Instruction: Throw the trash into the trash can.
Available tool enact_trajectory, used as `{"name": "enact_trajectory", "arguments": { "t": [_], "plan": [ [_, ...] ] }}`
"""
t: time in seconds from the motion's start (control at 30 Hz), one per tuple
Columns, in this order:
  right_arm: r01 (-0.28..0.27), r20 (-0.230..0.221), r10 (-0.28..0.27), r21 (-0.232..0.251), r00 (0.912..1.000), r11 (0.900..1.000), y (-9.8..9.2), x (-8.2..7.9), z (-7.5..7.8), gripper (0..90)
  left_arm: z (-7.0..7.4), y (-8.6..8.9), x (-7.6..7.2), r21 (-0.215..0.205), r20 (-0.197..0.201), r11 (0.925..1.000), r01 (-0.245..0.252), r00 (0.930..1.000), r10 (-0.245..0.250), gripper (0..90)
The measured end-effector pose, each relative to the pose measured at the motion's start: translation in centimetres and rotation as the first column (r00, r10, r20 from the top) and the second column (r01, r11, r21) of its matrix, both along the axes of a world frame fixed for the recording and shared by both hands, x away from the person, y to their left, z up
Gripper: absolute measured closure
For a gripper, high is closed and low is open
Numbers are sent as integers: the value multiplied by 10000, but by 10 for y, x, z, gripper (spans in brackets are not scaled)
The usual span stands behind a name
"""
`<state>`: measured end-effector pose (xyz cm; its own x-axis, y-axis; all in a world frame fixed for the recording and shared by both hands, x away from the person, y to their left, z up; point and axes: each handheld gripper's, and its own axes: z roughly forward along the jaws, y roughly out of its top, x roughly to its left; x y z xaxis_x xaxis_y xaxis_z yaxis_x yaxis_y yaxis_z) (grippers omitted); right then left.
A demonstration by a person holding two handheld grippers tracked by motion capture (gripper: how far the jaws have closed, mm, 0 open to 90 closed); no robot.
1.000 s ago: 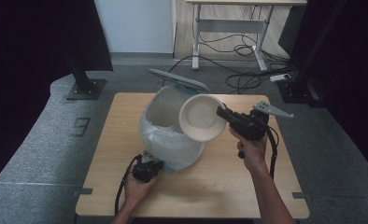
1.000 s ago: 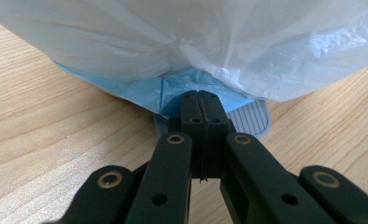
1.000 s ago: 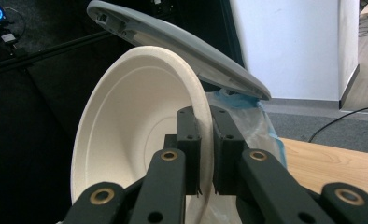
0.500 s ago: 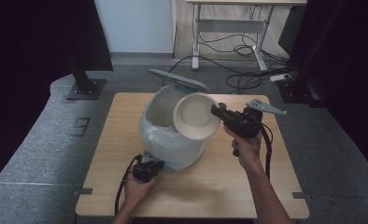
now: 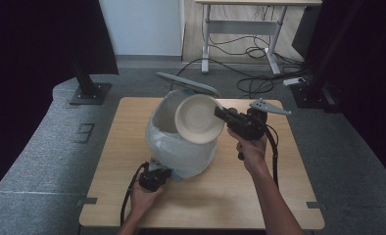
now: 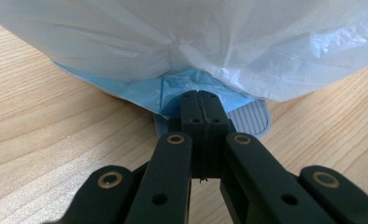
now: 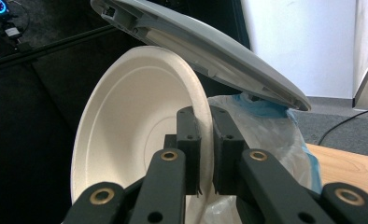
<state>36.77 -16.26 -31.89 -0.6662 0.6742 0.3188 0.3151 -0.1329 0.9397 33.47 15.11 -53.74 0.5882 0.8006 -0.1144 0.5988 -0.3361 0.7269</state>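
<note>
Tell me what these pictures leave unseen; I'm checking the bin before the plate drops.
- Inside of the lined white pedal bin: high view, hidden by the round white paper plate and raised grey lid.
- Blue pedal: left gripper view, mostly covered by the left tool and the liner.
- Plate's lower edge: right gripper view, behind the right tool.

Grey carpet (image 5: 44,161), white wall (image 5: 142,27)
</note>
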Motion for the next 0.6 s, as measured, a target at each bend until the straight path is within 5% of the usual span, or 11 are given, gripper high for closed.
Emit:
{"name": "enact_trajectory", "arguments": {
  "t": [0.6],
  "plan": [
    [111, -41, -111, 16, 9999, 9999, 11, 10, 3, 830, 0, 0, 0, 9, 15, 10000, 0, 10000, 0, 900]
  ]
}}
